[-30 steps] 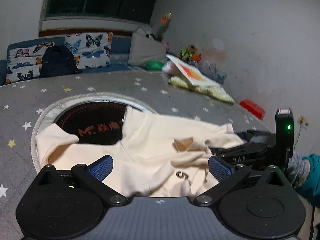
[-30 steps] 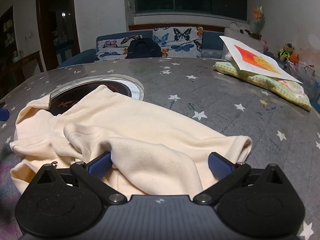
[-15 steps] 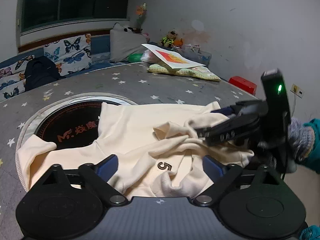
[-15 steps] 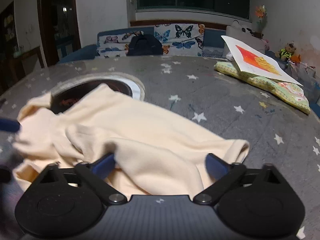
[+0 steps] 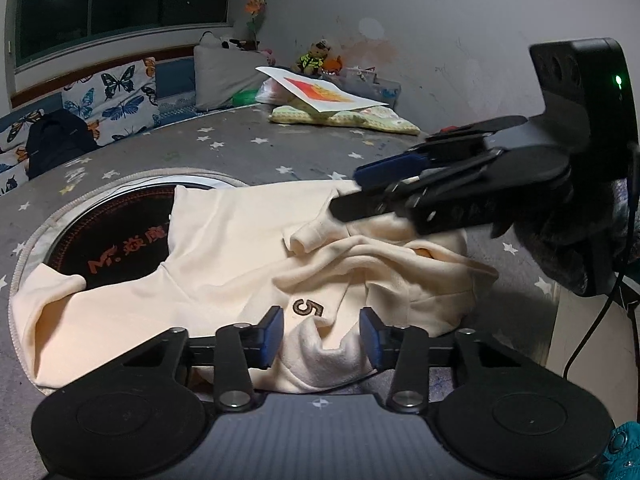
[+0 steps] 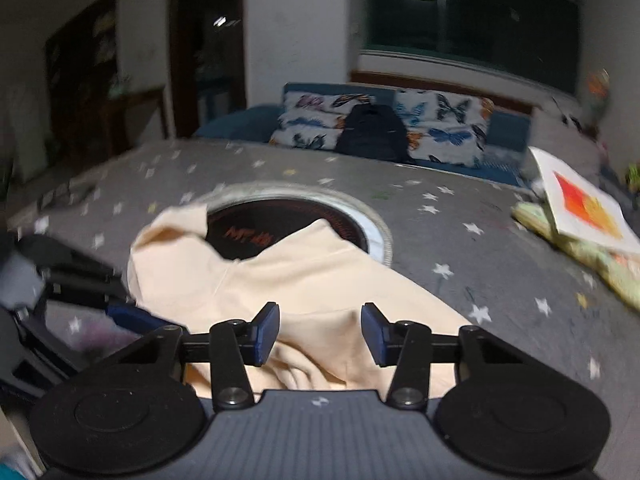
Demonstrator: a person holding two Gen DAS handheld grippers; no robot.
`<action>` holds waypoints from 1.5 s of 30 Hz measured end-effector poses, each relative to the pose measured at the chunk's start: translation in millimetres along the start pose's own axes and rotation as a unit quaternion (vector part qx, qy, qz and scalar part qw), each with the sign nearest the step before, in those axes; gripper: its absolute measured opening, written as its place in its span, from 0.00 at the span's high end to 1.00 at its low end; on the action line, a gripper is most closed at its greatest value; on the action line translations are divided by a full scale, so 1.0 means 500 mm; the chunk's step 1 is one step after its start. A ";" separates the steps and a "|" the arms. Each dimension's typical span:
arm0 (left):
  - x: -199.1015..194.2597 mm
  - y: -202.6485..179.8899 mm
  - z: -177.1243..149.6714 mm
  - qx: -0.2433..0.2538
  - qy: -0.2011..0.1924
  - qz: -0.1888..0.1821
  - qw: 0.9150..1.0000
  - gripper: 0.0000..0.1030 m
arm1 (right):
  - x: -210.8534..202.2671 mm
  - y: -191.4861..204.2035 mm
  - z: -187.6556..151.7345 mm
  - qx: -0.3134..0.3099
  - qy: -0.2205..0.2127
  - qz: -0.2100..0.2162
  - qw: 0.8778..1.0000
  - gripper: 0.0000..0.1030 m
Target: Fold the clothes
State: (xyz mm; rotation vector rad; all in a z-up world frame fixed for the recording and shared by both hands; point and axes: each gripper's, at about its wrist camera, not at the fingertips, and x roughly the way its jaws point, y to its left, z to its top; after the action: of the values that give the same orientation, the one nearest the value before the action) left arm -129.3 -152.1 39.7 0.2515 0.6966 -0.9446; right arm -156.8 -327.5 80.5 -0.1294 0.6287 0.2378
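Observation:
A cream garment with a brown "5" lies crumpled on the grey star-print table; it also shows in the right wrist view. My left gripper is half closed, its blue pads on either side of a bunched fold near the "5"; I cannot tell whether they pinch it. My right gripper is half closed over a fold of the garment, and is seen from the side, raised over the garment's right edge, in the left wrist view. The left gripper shows blurred at the left of the right wrist view.
A round dark hotplate with orange lettering is set in the table, partly under the garment. A pillow with a picture sheet lies at the far right. A black backpack rests against butterfly cushions behind the table. A cable hangs at right.
Both grippers narrowed from wide open to half closed. The right gripper lifted and swung over the garment's right side; its view turned left. The left gripper moved in toward the "5".

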 end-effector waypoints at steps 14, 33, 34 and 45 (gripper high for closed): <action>0.019 0.007 -0.007 -0.005 0.019 -0.012 1.000 0.76 | 0.086 0.039 0.006 -0.127 0.035 -0.020 0.991 0.49; 0.008 0.013 -0.016 -0.017 0.018 -0.012 1.000 0.90 | -0.005 -0.052 0.007 -0.021 -0.004 -0.065 0.998 0.95; 0.005 0.012 -0.017 -0.015 0.017 -0.013 1.000 0.90 | -0.018 -0.064 0.004 -0.011 -0.007 -0.078 0.997 0.95; -0.037 0.008 -0.027 -0.013 -0.001 -0.014 1.000 0.91 | -0.102 -0.192 -0.082 0.115 0.036 -0.195 0.973 0.95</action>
State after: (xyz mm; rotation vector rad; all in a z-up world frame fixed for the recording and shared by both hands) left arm -139.1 -131.2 41.2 0.2193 0.7119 -0.9625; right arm -194.9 -437.3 82.5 -0.0365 0.6844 -0.2210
